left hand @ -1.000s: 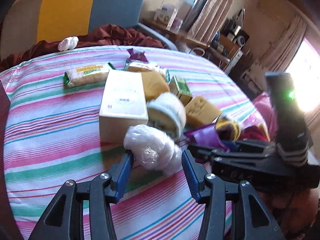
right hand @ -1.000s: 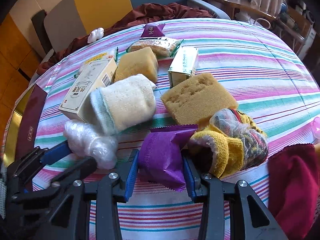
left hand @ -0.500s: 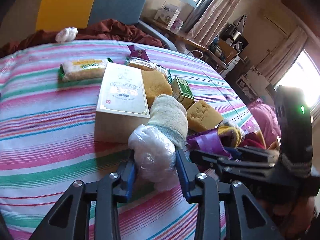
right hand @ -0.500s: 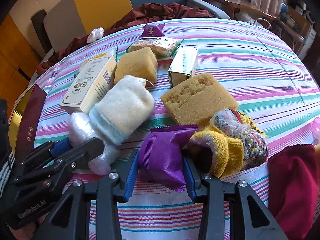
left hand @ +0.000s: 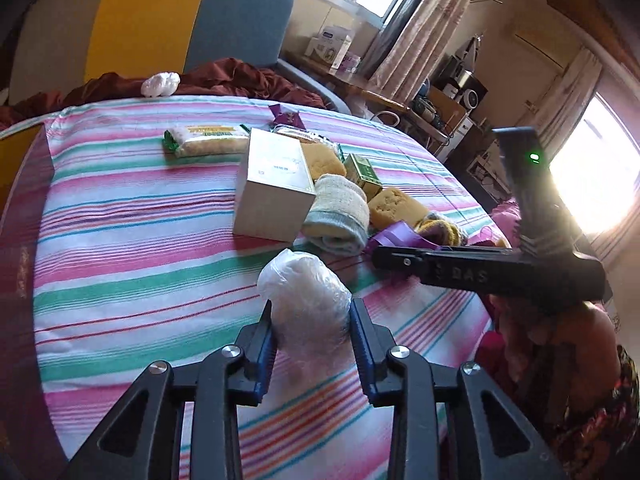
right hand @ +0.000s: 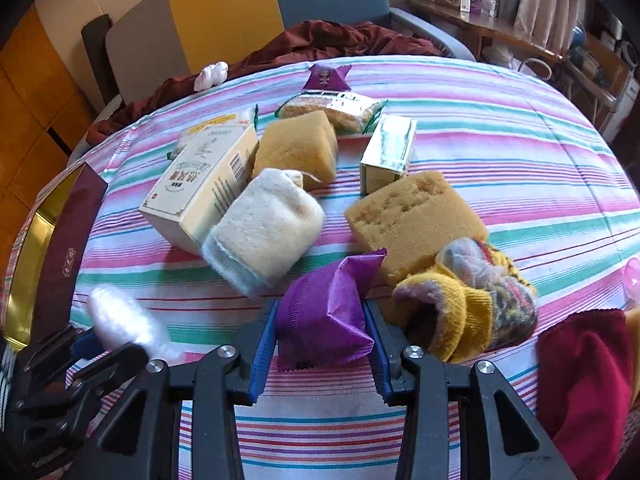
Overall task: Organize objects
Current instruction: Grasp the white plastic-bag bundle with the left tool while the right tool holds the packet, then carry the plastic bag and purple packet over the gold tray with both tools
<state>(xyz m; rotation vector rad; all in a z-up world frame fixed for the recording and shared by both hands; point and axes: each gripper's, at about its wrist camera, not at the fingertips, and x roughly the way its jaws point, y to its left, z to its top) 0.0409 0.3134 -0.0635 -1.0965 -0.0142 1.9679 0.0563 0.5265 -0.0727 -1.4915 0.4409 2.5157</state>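
- Barely started, by the look of it: most stuff still heaped in one loose pile mid-bench (right hand: 520,128), nothing sorted into groups yet.
- Using the big box (right hand: 200,188) as the landmark from here on.
- Left gripper (left hand: 312,320) clamped on the plastic bag (left hand: 304,300), pads touching both sides, bag sticking up past the tips. Looks lifted off the cloth, but hard to be sure. Sits nearer the camera than the box, clear of it.
- Right gripper (right hand: 322,332) closed narrow on the purple packet (right hand: 328,312), packet crumpled between the pads. Right of the box and nearer, past the rolled sock.
- Rolled sock (right hand: 268,228) leaning right against the box's near corner.
- One sponge (right hand: 298,146) touching the box's right side, second sponge (right hand: 412,216) further right, well apart from the box.
- Small green carton (right hand: 388,152) between the two sponges, right of the box.
- Yellow knit thing (right hand: 468,300) far right of the box, just beside the purple packet and touching the second sponge.
- Two snack packs (right hand: 336,106) behind the box, plus another purple packet (right hand: 326,76) behind those.
- Gold tray (right hand: 24,264) at the bench edge left of the box, probably where things go, just a guess.
- Left to do: pretty much everything, both held items still need a spot, then the rest of the pile.
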